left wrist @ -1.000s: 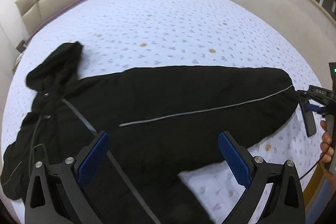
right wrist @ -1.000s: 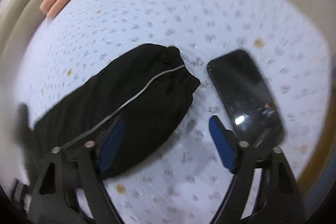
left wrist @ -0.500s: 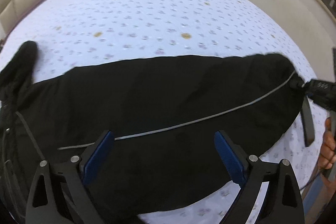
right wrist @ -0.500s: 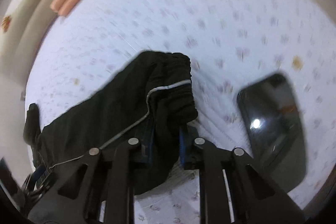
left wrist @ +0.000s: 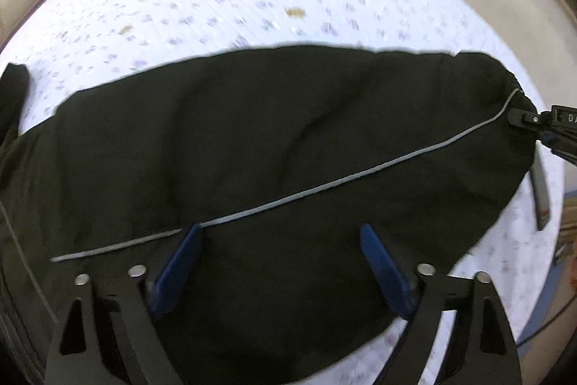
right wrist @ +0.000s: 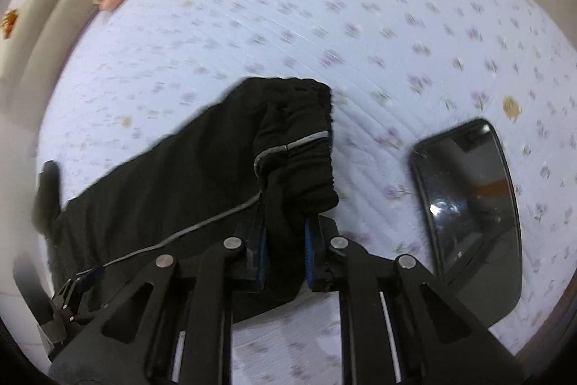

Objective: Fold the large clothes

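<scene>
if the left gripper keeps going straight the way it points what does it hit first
Most likely the black jacket sleeve spread on the bed, right between the closing jaws of the left gripper; depth is unclear.

Readable text, not much here. Only lettering: white "DA" on small black label on right gripper body, at right edge of left wrist view, cut off by frame so rest of word lost. Phone screen dark, only reflections, no text. Floral bedsheet has print pattern only, no words. Black garment shows plain grey piping, no logo or tag legible.
</scene>
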Available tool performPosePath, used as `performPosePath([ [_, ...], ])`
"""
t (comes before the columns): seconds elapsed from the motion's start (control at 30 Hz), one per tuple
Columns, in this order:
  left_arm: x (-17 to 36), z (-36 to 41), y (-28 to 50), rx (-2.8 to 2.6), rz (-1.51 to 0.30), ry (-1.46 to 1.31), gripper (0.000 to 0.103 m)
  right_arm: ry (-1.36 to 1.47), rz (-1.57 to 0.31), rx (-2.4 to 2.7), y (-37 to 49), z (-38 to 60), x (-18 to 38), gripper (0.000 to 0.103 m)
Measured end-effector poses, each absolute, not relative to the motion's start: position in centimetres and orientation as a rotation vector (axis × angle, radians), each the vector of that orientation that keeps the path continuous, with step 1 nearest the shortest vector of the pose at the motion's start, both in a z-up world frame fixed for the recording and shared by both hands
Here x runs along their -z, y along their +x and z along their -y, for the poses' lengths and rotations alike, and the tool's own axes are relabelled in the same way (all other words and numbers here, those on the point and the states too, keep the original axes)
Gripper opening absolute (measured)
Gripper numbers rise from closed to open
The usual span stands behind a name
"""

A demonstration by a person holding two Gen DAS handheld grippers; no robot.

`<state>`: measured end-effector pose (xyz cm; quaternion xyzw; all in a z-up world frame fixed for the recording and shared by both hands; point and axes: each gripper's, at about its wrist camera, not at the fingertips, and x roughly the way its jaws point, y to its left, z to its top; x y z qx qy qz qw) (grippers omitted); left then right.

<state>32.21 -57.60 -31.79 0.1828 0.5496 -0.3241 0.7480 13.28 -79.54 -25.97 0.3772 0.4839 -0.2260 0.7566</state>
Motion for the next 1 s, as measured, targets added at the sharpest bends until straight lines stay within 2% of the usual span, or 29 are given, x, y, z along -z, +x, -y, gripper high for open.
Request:
performPosePath([
  [0.27,25.3,46.0,33.9,0.629,-1.119,0.257,0.088,0.651,-0.954,0.279,18.9,69.8,16.9,0.012],
  [0.53,21.9,30.3,36.9,0.43,-1.075,0.222,0.088,0.434,-0.972,0.02,27.7,51.3,13.4,0.011],
  [0.8,21.5,16.8,39.3,0.256,-1.086,0.152,0.088,0.293,-1.056,-0.197,33.7,34.4,15.3,0.011],
  [1.0,23.2,9.3,39.7,0.169,-1.128,0.075,0.088,0.149,-1.211,-0.22,36.5,25.0,22.2,0.011],
])
